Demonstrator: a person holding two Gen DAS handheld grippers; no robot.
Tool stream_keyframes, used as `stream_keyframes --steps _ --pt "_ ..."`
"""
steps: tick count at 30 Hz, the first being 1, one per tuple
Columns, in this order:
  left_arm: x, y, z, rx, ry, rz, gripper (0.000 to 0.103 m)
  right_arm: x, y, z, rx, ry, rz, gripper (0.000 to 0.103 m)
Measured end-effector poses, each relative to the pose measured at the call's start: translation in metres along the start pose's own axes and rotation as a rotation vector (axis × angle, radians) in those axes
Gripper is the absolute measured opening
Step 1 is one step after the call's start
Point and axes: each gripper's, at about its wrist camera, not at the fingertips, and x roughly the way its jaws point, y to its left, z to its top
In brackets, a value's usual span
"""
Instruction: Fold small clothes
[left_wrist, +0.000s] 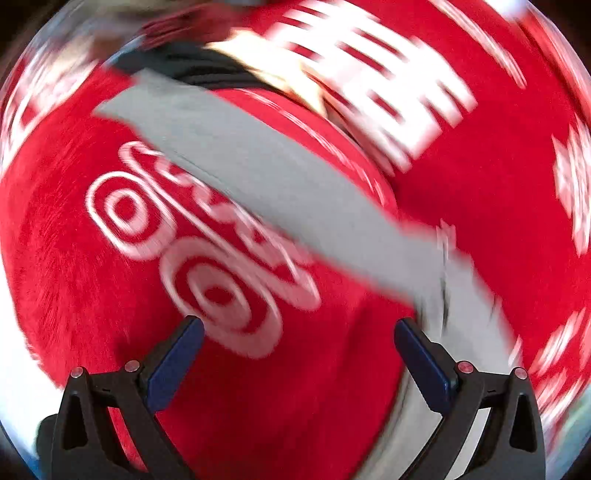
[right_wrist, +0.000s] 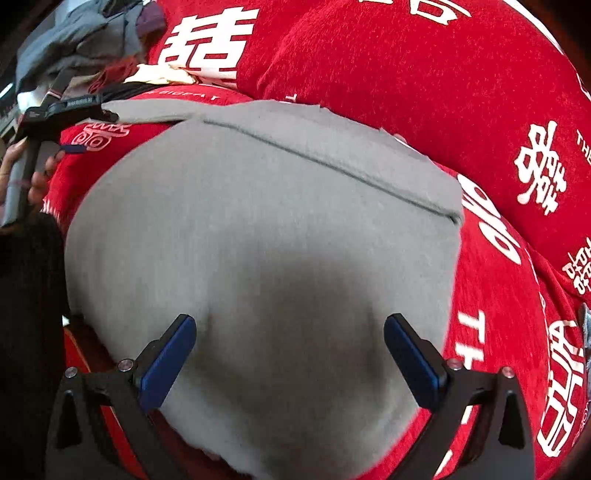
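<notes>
A grey garment (right_wrist: 266, 236) lies spread flat on a red blanket (right_wrist: 406, 96) with white characters. My right gripper (right_wrist: 290, 325) is open just above the garment's near part, nothing between its blue pads (right_wrist: 170, 358). In the blurred left wrist view the garment (left_wrist: 295, 192) runs as a grey band from upper left to lower right. My left gripper (left_wrist: 299, 325) is open over the red blanket (left_wrist: 92, 295), with the grey edge by its right finger. The left gripper (right_wrist: 70, 105) also shows in the right wrist view at the garment's far left corner, held by a hand.
A pile of other clothes (right_wrist: 81, 40), grey, dark and cream, lies at the far left of the blanket. A red cushion or fold (right_wrist: 461, 122) rises behind the garment. A dark shape (right_wrist: 29, 295) stands at the left edge.
</notes>
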Motion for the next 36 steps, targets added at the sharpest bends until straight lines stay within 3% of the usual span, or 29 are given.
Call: stream_keyframes --steps 2,9,15,18,19,20,23,25,27,30,34,36 --pt "0.002 0.028 0.025 -0.112 -0.051 -0.069 0.103 0.005 0.012 0.009 -0.011 -0.003 0.010 0.101" --pt "0.015 0.076 0.076 -0.286 -0.134 -0.265 0.103 0.012 0.034 0.027 -0.069 0.014 0.025 0.101" --pt "0.034 0.069 0.111 -0.253 -0.178 -0.263 0.103 0.032 0.042 0.063 -0.109 0.025 0.025 0.101" --pt "0.035 0.070 0.120 -0.251 -0.193 -0.304 0.103 0.043 0.050 0.091 -0.140 0.013 0.021 0.101" --pt "0.034 0.071 0.121 -0.252 -0.197 -0.319 0.096 0.046 0.052 0.099 -0.146 0.005 0.023 0.101" --pt "0.033 0.073 0.121 -0.254 -0.201 -0.323 0.074 0.049 0.055 0.110 -0.154 -0.006 0.029 0.101" --pt "0.051 0.090 0.124 -0.319 -0.113 -0.323 0.030 0.057 0.066 0.139 -0.179 -0.035 0.055 0.101" --pt "0.052 0.100 0.122 -0.340 -0.120 -0.331 0.020 0.065 0.074 0.157 -0.203 -0.048 0.063 0.101" --pt "0.053 0.104 0.122 -0.333 -0.127 -0.340 0.013 0.076 0.083 0.177 -0.234 -0.063 0.059 0.101" --pt "0.052 0.102 0.124 -0.311 -0.139 -0.328 0.012 0.100 0.092 0.208 -0.239 -0.063 0.053 0.101" --pt "0.036 0.093 0.124 -0.269 -0.177 -0.305 0.011 0.150 0.092 0.261 -0.123 -0.014 0.054 0.101" --pt "0.024 0.085 0.123 -0.220 -0.204 -0.275 0.011 0.184 0.092 0.287 -0.061 0.023 0.003 0.101"
